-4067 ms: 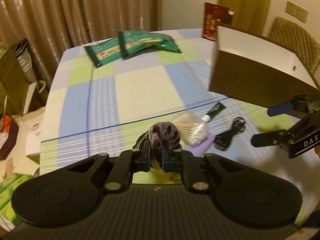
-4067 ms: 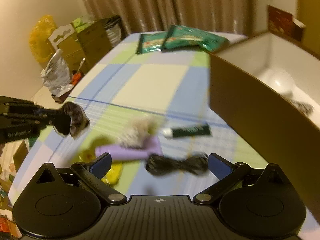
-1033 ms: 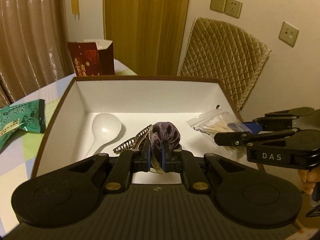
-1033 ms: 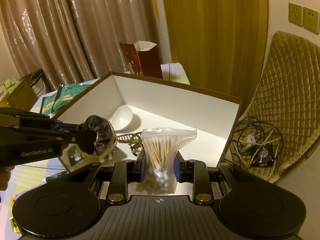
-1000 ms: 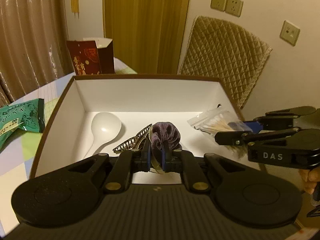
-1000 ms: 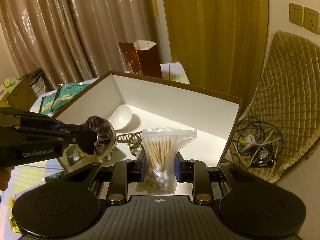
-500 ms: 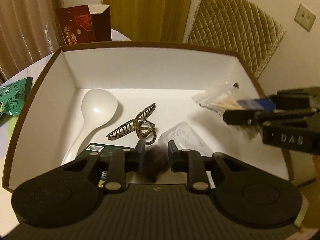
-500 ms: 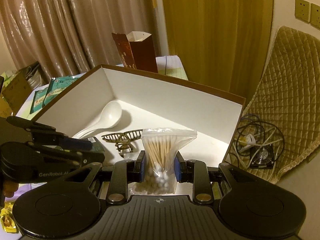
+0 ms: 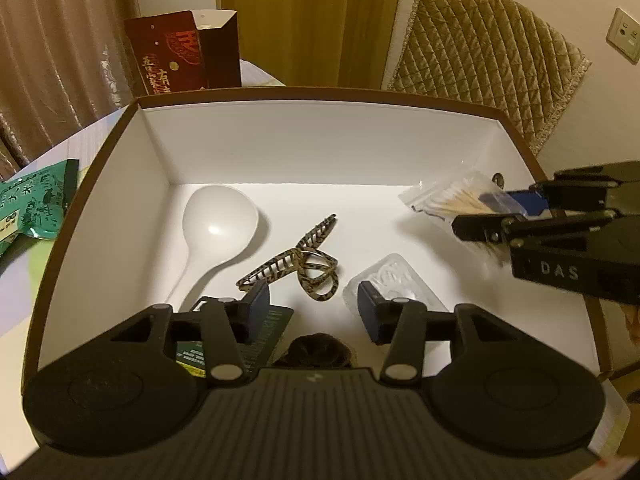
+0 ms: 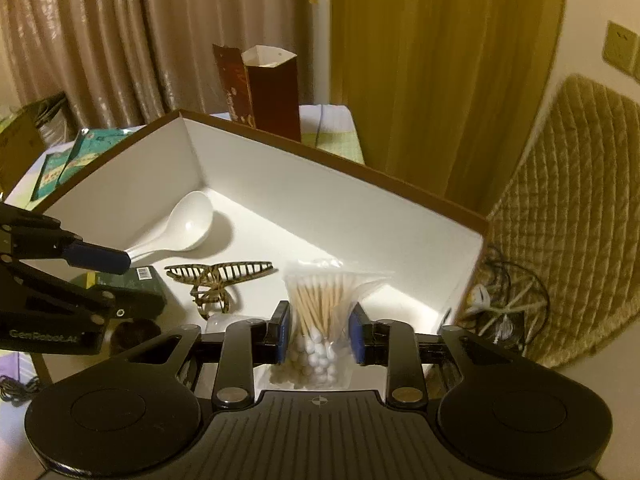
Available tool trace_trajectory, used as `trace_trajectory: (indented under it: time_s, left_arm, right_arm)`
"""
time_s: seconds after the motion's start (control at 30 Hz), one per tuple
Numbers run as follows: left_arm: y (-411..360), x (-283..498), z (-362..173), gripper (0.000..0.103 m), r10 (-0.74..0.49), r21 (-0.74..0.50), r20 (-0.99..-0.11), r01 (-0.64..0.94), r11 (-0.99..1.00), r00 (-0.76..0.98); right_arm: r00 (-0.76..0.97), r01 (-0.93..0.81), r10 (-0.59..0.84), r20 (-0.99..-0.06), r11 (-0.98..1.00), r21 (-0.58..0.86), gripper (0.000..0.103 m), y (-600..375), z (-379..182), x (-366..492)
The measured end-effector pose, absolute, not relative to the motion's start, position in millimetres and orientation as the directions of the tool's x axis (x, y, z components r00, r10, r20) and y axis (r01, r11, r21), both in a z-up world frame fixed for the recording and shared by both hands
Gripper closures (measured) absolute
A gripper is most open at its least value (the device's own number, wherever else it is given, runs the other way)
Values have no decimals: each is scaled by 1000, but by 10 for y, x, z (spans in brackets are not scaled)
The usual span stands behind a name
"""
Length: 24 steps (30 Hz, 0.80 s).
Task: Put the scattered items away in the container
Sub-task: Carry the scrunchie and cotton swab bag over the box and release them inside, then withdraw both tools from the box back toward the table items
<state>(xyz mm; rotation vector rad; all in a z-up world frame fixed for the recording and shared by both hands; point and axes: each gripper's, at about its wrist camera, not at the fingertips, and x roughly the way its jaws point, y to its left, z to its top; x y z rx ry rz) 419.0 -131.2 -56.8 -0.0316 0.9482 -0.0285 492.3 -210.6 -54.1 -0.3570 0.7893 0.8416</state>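
A brown box with a white inside (image 9: 312,140) holds a white spoon (image 9: 218,228), a striped hair claw (image 9: 304,264), a clear blister pack (image 9: 394,280) and a dark green packet (image 9: 264,332). My left gripper (image 9: 314,308) is open above the box's near side. The dark velvet scrunchie (image 9: 318,354) lies on the box floor just below it. My right gripper (image 10: 320,334) is shut on a bag of cotton swabs (image 10: 320,312) over the box's right side; the bag also shows in the left wrist view (image 9: 452,202). The left gripper's fingers (image 10: 96,258) show at left.
A dark red carton (image 9: 184,58) stands behind the box (image 10: 332,204). Green snack packets (image 9: 32,204) lie on the checked cloth to the left. A quilted chair back (image 9: 480,68) and a tangle of cables (image 10: 504,300) are on the right. Curtains hang behind.
My left gripper has opened wide and let go of the scrunchie, which now lies on the box floor. My right gripper still holds the swab bag over the box, a little lower.
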Motion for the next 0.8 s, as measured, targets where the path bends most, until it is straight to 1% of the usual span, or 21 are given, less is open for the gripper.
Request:
trace_trajectory:
  time_s: [0.03,0.07,0.1,0.2,0.27,0.3,0.33,0.37,0.43,0.5,0.6,0.8]
  left_arm:
    - [-1305,4185,-566,57,-37,-39,-811,9,999,584]
    - [-1298,4178,-564,53,-35,-39,-810,6,999,585]
    - [-1290,4172,-561,49,-32,-38,-809,2,999,586]
    - [-1273,4151,-548,44,-22,-31,-806,-6,1000,592]
    - [-1255,4138,-531,41,-16,-28,-803,-12,1000,595]
    - [-1241,4133,-519,36,-14,-30,-802,-16,999,597]
    - [-1225,4126,-507,33,-12,-31,-800,-22,999,600]
    - [-1209,4119,-495,29,-6,-30,-798,-29,999,602]
    - [-1179,4106,-473,25,5,-24,-796,-40,999,605]
    - [-1149,4097,-456,18,19,-18,-796,-55,998,605]
    - [-1111,4066,-423,13,32,-16,-795,-74,997,606]
    - [-1088,3957,-322,11,47,-16,-779,-95,995,625]
  right_arm:
    - [414,-782,530,-740,623,9,37,-2104,-536,4918]
    - [427,-783,532,-731,622,-5,30,-2106,-525,4897]
    - [441,-786,538,-718,618,-20,27,-2113,-513,4873]
    - [430,-799,535,-728,601,-30,26,-2108,-516,4848]
    - [414,-802,531,-739,597,-21,21,-2115,-526,4826]
    - [409,-803,527,-745,596,-19,16,-2117,-528,4810]
    - [409,-802,524,-747,597,-20,12,-2120,-526,4790]
    - [406,-805,525,-748,593,-21,10,-2115,-518,4764]
    - [400,-808,517,-757,589,-24,2,-2091,-502,4711]
    - [400,-807,508,-763,590,-31,2,-2071,-477,4658]
    - [388,-809,505,-771,587,-23,2,-2037,-439,4606]
    - [376,-816,520,-767,577,-9,2,-2001,-348,4461]
